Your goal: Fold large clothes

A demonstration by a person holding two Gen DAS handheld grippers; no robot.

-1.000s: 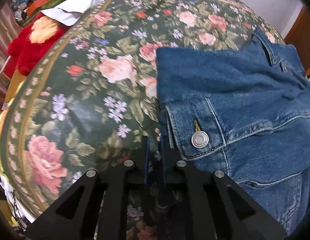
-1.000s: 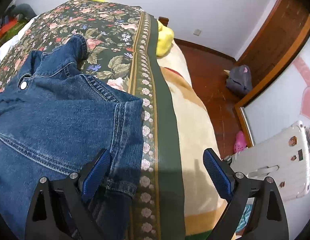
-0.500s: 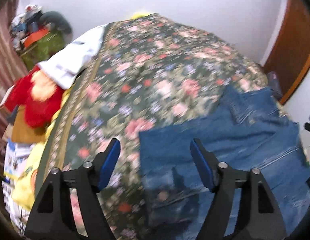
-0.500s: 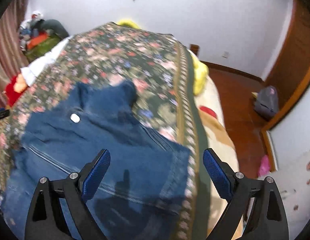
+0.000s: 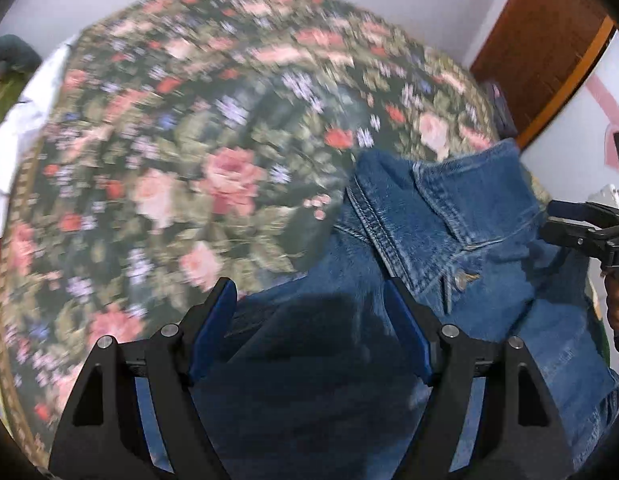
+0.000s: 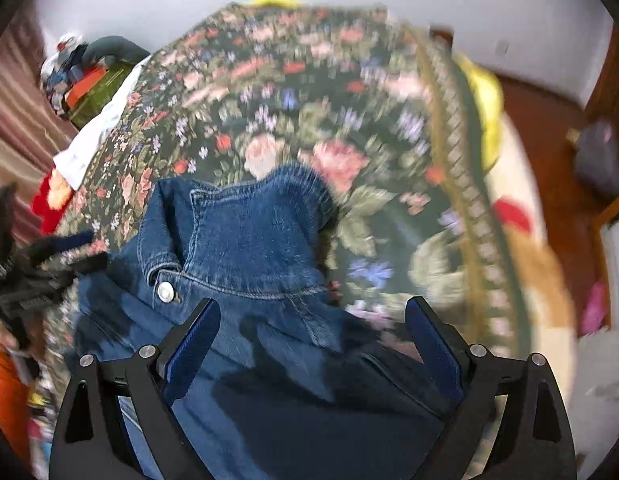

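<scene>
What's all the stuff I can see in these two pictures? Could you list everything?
Denim jacket: one, blue, lying on the bed, collar away from the cameras.
Bedspread: one, dark green with pink roses, covering the bed.
White cloth: one, at the bed's left edge.
Red plush: one, red and orange, left of the bed.
Yellow item: one, at the bed's right edge; blurred.
Grey bag: one, on the brown floor at right.
Wooden door: one, brown, far right.
Left gripper: black with blue pads, open over the jacket.
Right gripper: the same, open over the jacket.
</scene>
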